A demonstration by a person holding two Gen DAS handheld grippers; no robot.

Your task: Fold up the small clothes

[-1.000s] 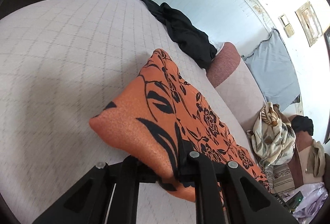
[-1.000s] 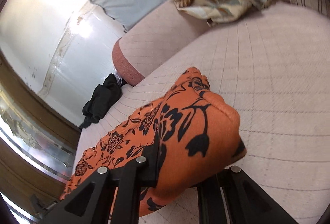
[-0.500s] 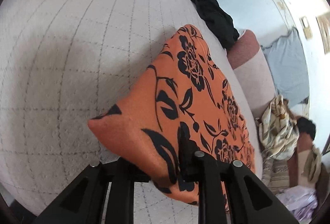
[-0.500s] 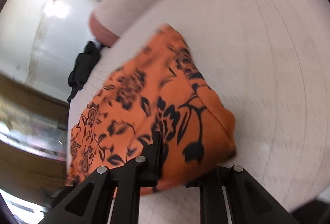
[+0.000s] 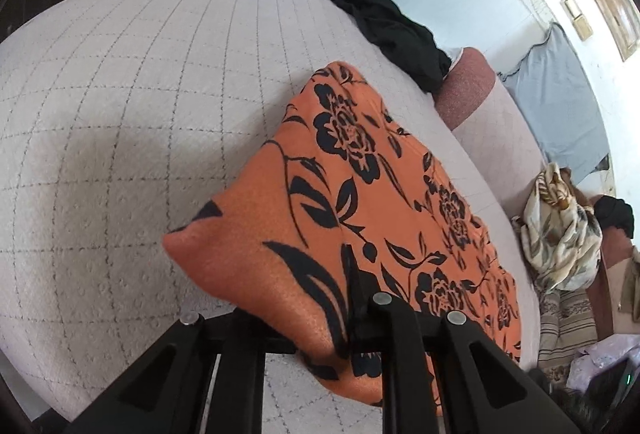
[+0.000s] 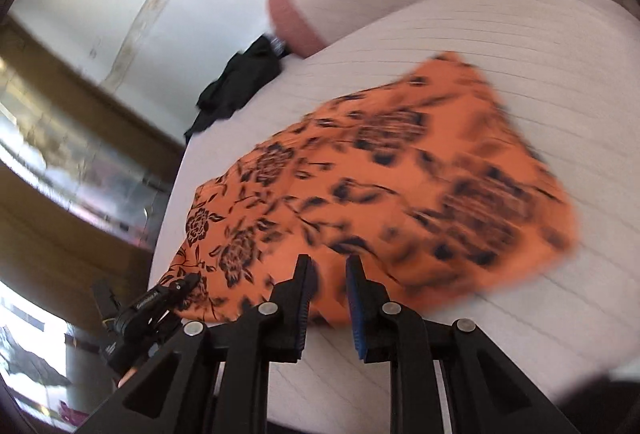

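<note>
Left gripper (image 5: 320,330) clenched on orange floral cloth (image 5: 380,194), folded over quilted cushion (image 5: 120,114); right gripper (image 6: 326,270) released.

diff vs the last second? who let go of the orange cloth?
The right gripper let go: a second ago it was clamped on a corner of the orange floral cloth; now its jaws stand open and the cloth lies spread on the quilted cushion. The left gripper stays shut on its corner. The black garment at the cushion's far edge has not moved.
</note>
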